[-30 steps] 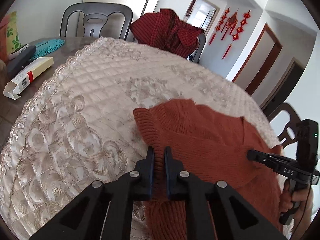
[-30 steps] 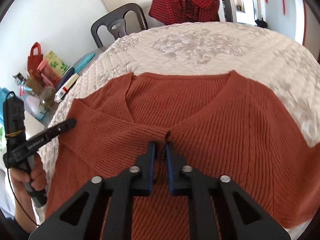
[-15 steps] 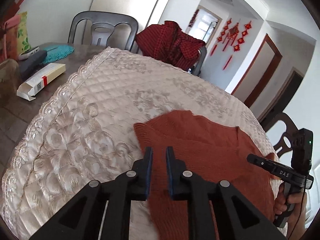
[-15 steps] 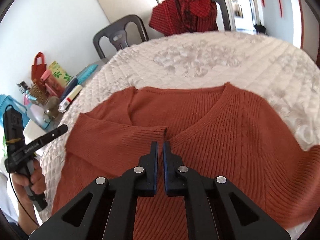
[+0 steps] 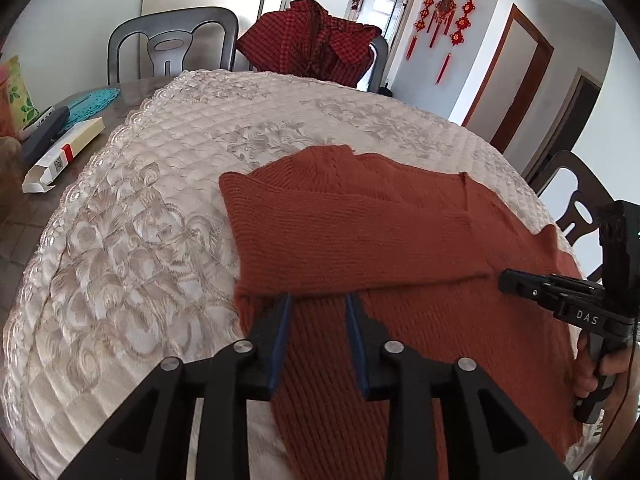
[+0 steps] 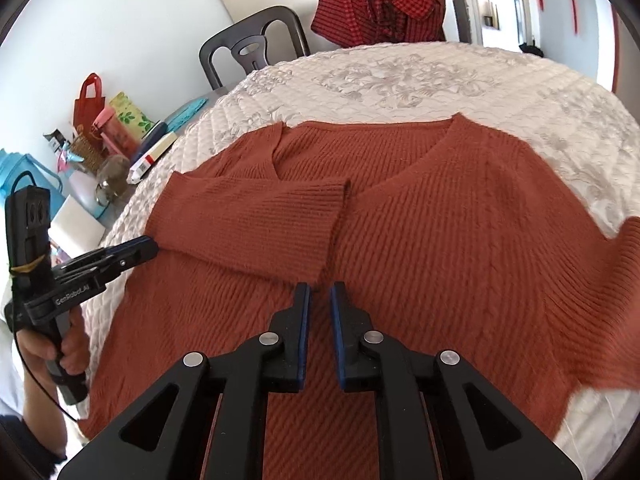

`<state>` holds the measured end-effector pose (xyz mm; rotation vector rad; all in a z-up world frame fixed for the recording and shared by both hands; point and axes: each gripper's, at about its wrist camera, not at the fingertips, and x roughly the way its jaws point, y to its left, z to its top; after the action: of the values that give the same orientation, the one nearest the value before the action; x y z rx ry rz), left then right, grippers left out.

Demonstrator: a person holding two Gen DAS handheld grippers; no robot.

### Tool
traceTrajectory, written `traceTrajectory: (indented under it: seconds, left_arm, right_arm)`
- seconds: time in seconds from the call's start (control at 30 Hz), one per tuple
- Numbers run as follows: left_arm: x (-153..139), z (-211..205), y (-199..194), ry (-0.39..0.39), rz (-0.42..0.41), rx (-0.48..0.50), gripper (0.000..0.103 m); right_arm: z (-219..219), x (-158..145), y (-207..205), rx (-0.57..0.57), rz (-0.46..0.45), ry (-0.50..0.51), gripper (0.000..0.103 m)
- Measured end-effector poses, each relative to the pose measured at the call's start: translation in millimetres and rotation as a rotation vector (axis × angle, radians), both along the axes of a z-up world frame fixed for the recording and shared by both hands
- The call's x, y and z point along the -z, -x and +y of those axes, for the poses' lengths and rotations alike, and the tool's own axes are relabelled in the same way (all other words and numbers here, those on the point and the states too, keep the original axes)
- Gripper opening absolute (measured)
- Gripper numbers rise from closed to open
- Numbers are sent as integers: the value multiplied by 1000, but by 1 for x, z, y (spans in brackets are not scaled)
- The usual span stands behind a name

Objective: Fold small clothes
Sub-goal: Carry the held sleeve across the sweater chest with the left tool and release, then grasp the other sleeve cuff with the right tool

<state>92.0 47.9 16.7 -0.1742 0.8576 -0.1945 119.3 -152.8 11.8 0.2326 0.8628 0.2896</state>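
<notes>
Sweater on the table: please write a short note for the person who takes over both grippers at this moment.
Left gripper: fingers opening, nothing between them, just short of the folded sleeve's near edge.
Right gripper: fingers just starting to open, nothing held, near the sleeve's cuff end.
Sweater: flat, front up, on the quilted cloth of the table.
Done: one sleeve is folded across the chest.
Left: the other sleeve, on the right gripper's side, is not folded in; then the body fold. The red checked garment on the chair is untouched.

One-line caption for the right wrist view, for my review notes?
Rust sweater flat on quilted cloth, one sleeve folded across its chest; right gripper jaws opening, empty.
</notes>
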Motion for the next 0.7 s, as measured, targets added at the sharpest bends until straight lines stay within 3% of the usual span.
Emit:
traceTrajectory:
  seconds: [0.17,0.23,0.33,0.7]
  left_arm:
    - [-13,-11,30,-2,-47,8,48]
    - [-14,-17,41,-3,-53,9,51]
    - [-12,-25,53,-8,-52,7,52]
    - [-12,-41,70,-6,-44,17,53]
  right_arm:
    - [-7,-9,30,26,-42,28,11]
    - [-9,-10,41,38,-52,34,22]
    - [-14,-10,60,55,-62,34,32]
    - [-47,-2,109,165,-41,19,35]
